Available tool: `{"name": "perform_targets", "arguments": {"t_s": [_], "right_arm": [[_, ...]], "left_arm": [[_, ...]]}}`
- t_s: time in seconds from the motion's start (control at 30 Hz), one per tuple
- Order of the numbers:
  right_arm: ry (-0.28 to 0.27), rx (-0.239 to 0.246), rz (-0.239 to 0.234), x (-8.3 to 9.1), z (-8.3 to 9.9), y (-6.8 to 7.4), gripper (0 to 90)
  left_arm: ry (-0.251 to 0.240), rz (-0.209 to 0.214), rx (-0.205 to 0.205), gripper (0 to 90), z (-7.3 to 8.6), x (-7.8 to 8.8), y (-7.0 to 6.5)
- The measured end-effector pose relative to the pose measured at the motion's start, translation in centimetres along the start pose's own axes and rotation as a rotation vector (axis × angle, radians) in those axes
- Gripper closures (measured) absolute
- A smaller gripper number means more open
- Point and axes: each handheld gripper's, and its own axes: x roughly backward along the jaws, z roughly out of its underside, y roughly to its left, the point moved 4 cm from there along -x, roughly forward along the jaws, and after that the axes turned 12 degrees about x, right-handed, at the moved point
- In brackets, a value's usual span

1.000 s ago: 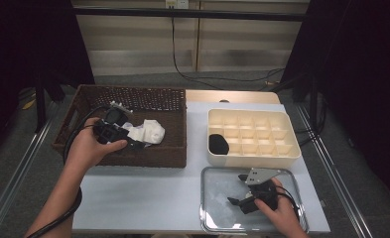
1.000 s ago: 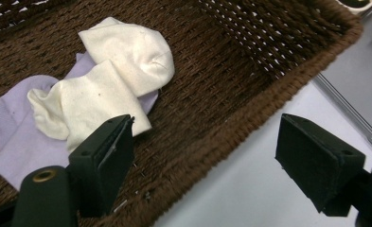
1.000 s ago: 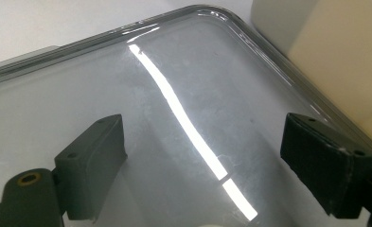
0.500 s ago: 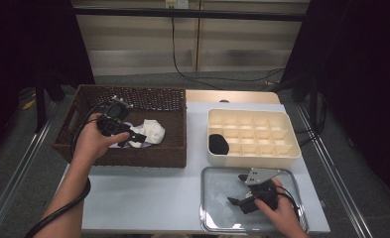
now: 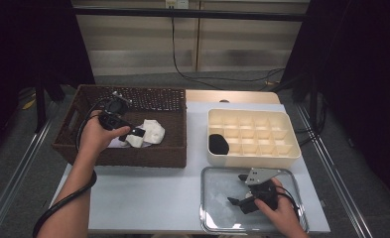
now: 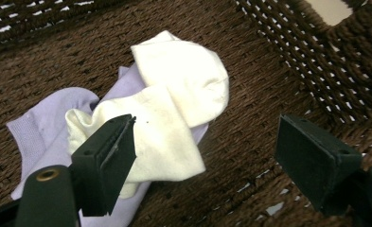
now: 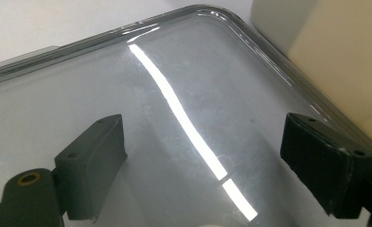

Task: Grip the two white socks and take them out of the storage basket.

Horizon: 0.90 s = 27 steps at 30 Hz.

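The left gripper (image 5: 135, 133) is hovering inside the brown wicker basket (image 5: 172, 148), its jaws spread wide and holding nothing, with a folded white sock (image 6: 174, 118) lying on top of a pale lilac sock (image 6: 46, 127) on the basket floor, toward the basket's right half. In the left gripper view one jaw is sitting over the near-left end of the white sock while the other is hanging over bare weave, so the sock is not yet centred between them. To do this pick well, the hand is probably best shifting so the jaws are straddling the thick folded middle of the white sock, then lowering until the tips are nearly brushing the weave and closing across the fold, so that only the white sock is coming up and the lilac one is staying behind; catching the weave or both layers looks like the main risk. The right gripper (image 5: 237, 202) is resting low over the clear tray (image 5: 207, 223) at the near right, jaws also wide apart and empty. Beyond it, the cream compartment box (image 5: 282, 153) is holding a rolled black item (image 5: 218, 144) in its near-left cell. No brand, label or readable writing is showing on anything here.
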Motion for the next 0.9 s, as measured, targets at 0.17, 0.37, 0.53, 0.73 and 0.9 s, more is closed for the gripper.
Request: {"name": "perform_targets", "arguments": {"t_s": [0.17,0.37,0.53,0.73,0.9], "right_arm": [[-0.001,0.002,0.0,0.0,0.0,0.0,13.9],[0.0,-0.002,0.001,0.0,0.0,0.0,13.9],[0.0,-0.004,0.0,0.0,0.0,0.0,13.9],[-0.001,-0.004,0.001,0.0,0.0,0.0,13.9],[-0.001,-0.002,0.0,0.0,0.0,0.0,13.9]], "left_arm": [[0.006,-0.017,0.029,21.7,-0.2,-0.5,1.5],[0.017,-0.039,0.045,21.7,-0.7,-1.1,2.2],[0.035,-0.052,0.047,21.8,-1.1,-1.8,2.6],[0.036,-0.071,0.075,21.8,-1.9,-2.0,3.3],[0.049,-0.09,0.07,21.7,-2.1,-2.8,3.8]]}}
